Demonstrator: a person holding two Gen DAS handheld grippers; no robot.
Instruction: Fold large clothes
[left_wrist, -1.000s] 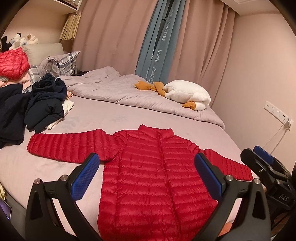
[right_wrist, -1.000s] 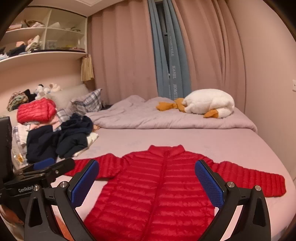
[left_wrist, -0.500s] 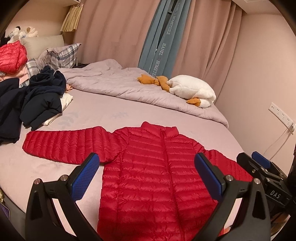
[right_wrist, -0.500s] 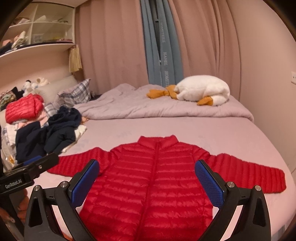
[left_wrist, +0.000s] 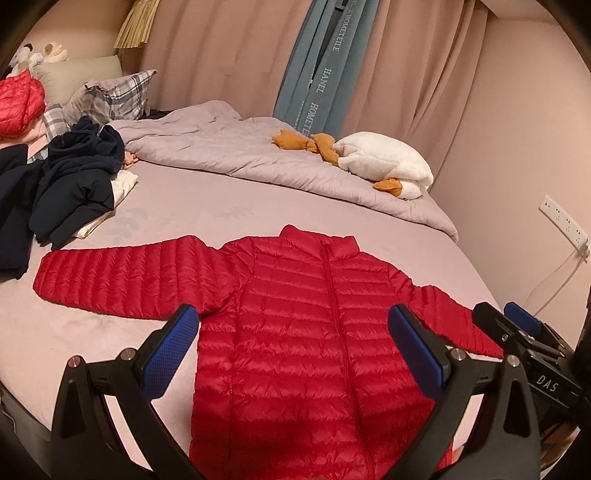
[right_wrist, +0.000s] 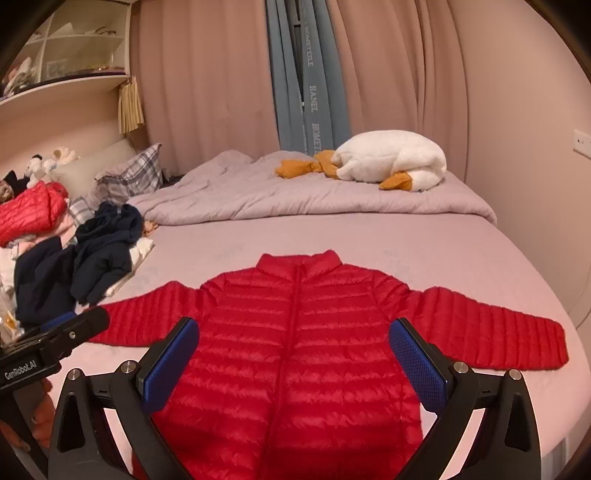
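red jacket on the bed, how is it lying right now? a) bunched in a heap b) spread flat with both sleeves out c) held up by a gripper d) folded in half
b: the red jacket lies flat, front up, on the bed, both sleeves out sideways, and both grippers are open and holding nothing.

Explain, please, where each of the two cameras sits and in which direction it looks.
Left wrist: on the left gripper, over the bed's near edge, facing the red jacket; own open fingers and the right gripper at right show.
Right wrist: on the right gripper, same direction; own open fingers and the left gripper show.
Shared: the jacket, goose plush, curtains.
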